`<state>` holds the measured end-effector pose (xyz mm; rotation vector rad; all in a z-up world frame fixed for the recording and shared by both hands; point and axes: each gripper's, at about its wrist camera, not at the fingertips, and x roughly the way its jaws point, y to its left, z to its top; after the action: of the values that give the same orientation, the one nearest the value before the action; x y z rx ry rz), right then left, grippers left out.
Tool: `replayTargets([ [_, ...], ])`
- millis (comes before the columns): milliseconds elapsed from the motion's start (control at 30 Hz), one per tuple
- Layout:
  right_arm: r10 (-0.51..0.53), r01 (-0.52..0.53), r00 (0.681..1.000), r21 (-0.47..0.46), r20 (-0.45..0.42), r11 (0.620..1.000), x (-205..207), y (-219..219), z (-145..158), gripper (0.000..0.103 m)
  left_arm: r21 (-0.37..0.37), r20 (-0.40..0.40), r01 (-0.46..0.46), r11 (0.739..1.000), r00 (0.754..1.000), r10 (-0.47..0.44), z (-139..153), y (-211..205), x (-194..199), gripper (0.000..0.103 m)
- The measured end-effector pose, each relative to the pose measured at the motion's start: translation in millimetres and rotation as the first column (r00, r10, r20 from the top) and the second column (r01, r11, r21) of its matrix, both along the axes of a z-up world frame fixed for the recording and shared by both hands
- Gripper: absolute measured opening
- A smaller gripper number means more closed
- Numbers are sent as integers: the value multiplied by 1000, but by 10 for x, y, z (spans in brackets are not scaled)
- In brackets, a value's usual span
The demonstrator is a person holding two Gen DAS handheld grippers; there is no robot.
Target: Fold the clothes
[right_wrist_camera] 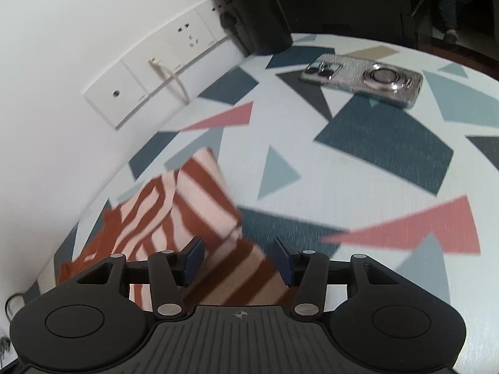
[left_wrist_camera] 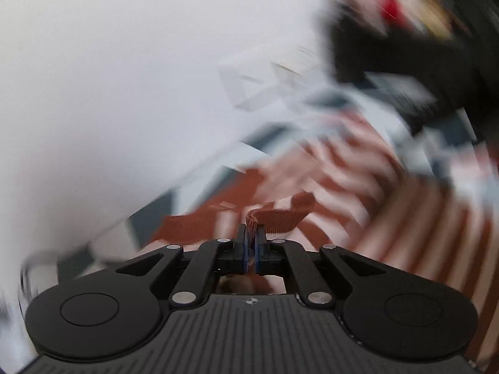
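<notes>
You've got a striped garment [right_wrist_camera: 187,215] here, rust-brown and pale pink bands, bunched and rumpled on the patterned tablecloth [right_wrist_camera: 383,143] close to the white wall [right_wrist_camera: 62,46]. Your left gripper [left_wrist_camera: 251,243] is clamped tight on a ribbed rust-brown edge [left_wrist_camera: 280,216] of that garment, the fabric pinched right between the pads and poking out past the tips; the rest of that view is smeared with blur, stripes spreading off to the right. Your right gripper [right_wrist_camera: 238,257] has its fingers spread wide, holding nothing, with a striped fold lying in the gap between them and beneath. A phone [right_wrist_camera: 361,76] lies well apart, farther out on the cloth, and wall sockets [right_wrist_camera: 149,78] run along the wall.
</notes>
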<state>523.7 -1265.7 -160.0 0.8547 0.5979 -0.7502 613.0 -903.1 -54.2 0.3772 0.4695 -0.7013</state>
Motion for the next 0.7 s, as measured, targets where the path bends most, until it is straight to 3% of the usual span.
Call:
replayTargets([
  [67,-5,5,1000,-2,14,1000,57,-23,27,46,-136,-61,-214,967,976,208,216,282,247,4],
  [100,-7,7,1000,-3,22,1000,86,-32,41,46,-186,-100,-322,928,946,308,282,444,356,4],
  [133,-1,1,1000,0,30,1000,117,-16,49,46,-202,-135,-391,898,919,370,295,553,435,4],
  [200,17,-17,999,11,45,1000,185,41,56,46,-181,-187,-464,867,882,433,226,683,542,4],
  [333,70,-72,996,35,45,997,315,222,47,47,-112,-249,-465,878,869,428,-28,676,554,4],
  [467,124,-125,992,27,16,992,333,394,3,47,-105,-250,-487,867,857,451,-152,693,445,4],
  [567,134,-134,991,43,-12,990,300,437,-84,47,-106,-199,-501,859,857,475,-123,730,439,4],
  [700,38,-39,999,37,29,999,228,256,-142,51,-132,-94,-519,845,855,510,31,728,458,4],
])
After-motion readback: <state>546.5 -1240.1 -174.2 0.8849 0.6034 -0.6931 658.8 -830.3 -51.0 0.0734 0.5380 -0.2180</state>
